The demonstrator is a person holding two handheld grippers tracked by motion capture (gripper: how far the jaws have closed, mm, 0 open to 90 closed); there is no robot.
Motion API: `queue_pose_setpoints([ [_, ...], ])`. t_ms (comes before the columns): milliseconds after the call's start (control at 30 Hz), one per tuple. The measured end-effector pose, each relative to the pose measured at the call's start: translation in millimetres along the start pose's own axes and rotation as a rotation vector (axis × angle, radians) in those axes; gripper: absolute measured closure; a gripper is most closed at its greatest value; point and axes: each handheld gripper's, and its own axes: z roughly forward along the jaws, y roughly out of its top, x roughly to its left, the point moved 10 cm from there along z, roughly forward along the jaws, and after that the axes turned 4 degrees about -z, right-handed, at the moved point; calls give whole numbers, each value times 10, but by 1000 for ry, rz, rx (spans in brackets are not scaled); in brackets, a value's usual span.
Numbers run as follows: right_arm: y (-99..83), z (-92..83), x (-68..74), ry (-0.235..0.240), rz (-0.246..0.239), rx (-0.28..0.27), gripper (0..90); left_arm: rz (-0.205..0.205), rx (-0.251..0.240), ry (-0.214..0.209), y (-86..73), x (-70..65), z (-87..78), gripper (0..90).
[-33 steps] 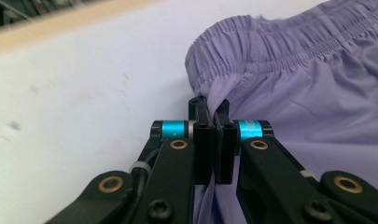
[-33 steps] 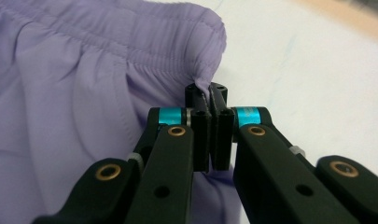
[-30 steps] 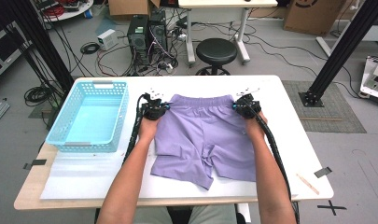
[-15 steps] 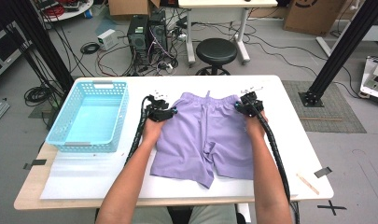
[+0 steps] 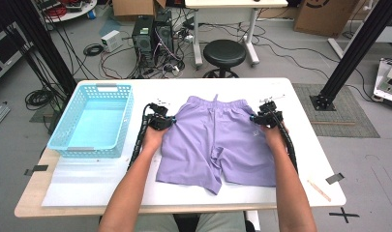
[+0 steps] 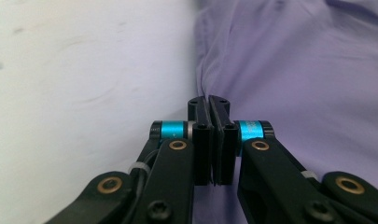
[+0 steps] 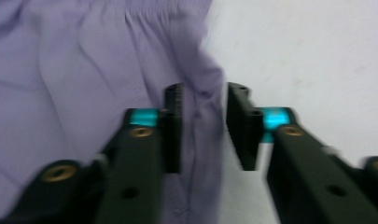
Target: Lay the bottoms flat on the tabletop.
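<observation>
On the white bench (image 5: 300, 96), going from left to right: a light blue plastic basket (image 5: 92, 121) sits at the left end. Just right of it, the left claw (image 5: 170, 122) is pinched tight on the left side edge of the purple shorts (image 5: 218, 140), which lie flat in the middle, waistband away from the person. At their right edge, the right claw (image 5: 254, 118) has just been closing, jaws partly apart with the fabric's side seam between them.

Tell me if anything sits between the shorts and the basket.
Nothing visible does. The shorts lie flat beside the blue basket, with bare table and the left gripper at the shorts' near edge between them.
</observation>
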Motion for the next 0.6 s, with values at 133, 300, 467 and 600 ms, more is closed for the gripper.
queue_pose_setpoints([
  [133, 36, 57, 109, 16, -94, 1, 900, -17, -22, 77, -30, 219, -74, 881],
  [300, 204, 132, 113, -56, -104, -63, 900, -67, -59, 127, -46, 452, -149, 880],
  [467, 179, 237, 26, -115, -32, -58, 900, -81, -49, 44, -73, 335, -115, 715],
  [600, 211, 127, 38, -99, -25, -90, 822, -78, -86, 0, -61, 235, -191, 577],
])
